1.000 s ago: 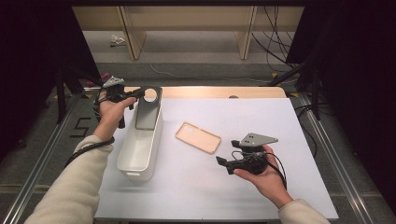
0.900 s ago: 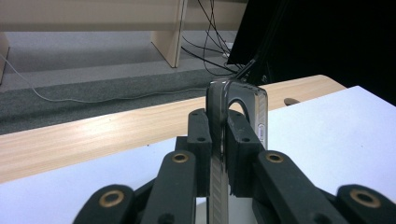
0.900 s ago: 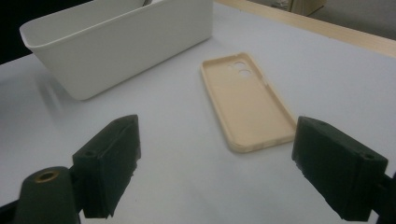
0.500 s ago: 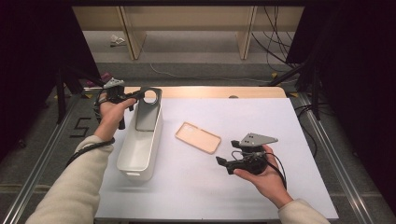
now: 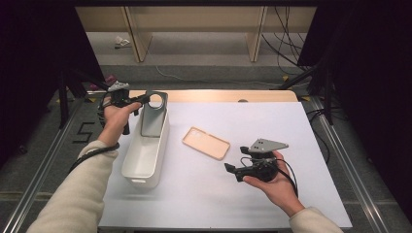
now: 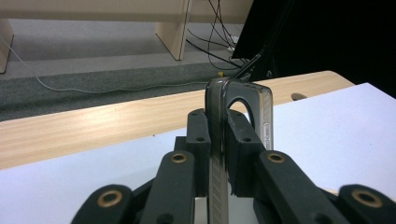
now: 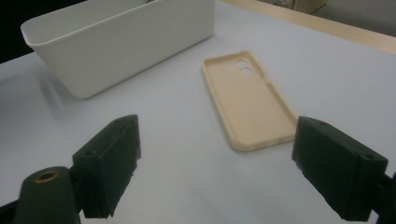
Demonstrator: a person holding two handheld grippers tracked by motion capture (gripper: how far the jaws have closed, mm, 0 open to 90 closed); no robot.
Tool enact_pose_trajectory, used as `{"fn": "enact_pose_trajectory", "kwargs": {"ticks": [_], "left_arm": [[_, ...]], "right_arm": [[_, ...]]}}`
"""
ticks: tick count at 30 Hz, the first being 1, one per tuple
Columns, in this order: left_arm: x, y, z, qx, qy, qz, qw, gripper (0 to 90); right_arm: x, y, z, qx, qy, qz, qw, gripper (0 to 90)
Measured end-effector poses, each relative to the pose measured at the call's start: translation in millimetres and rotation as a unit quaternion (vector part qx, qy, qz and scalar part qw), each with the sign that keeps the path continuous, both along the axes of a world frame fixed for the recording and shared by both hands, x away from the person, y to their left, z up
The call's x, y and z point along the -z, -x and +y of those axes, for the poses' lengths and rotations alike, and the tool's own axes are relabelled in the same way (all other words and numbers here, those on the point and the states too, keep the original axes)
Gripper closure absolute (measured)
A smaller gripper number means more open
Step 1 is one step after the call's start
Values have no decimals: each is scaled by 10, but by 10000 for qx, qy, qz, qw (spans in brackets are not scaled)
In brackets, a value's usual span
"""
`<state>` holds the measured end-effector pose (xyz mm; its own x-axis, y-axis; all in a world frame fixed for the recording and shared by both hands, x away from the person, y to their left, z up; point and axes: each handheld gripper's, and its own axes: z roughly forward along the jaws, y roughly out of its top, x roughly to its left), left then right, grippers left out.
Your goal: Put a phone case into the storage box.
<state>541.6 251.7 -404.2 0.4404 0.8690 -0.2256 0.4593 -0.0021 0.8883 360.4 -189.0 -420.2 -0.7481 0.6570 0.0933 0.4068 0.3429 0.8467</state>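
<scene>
Left gripper (image 5: 138, 100) fingers pinch grey phone case (image 5: 154, 116) by top edge: light, flexible, slick. Beige case (image 5: 206, 142) at your 12 o'clock; right gripper (image 5: 232, 170) fingers spread, grip its long rim.

Smoky clear plastic case (image 6: 219, 154), matt beige case (image 7: 247, 100), glossy white plastic bin (image 7: 116, 37).

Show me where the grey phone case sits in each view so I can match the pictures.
High view: grey phone case upper left, gripped by the left claw, over the white bin.
Left gripper view: centre, edge-on between the jaws.
Right gripper view: not in it.
Shared landmark: the white table sheet.
</scene>
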Motion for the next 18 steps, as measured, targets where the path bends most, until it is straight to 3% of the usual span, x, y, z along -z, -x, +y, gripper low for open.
{"fn": "enact_pose_trajectory", "kwargs": {"ticks": [18], "left_arm": [[47, -4, 18, -148, -149, 177, 9996, 781]], "right_arm": [[6, 1, 6, -13, 5, 18, 10000, 161]]}}
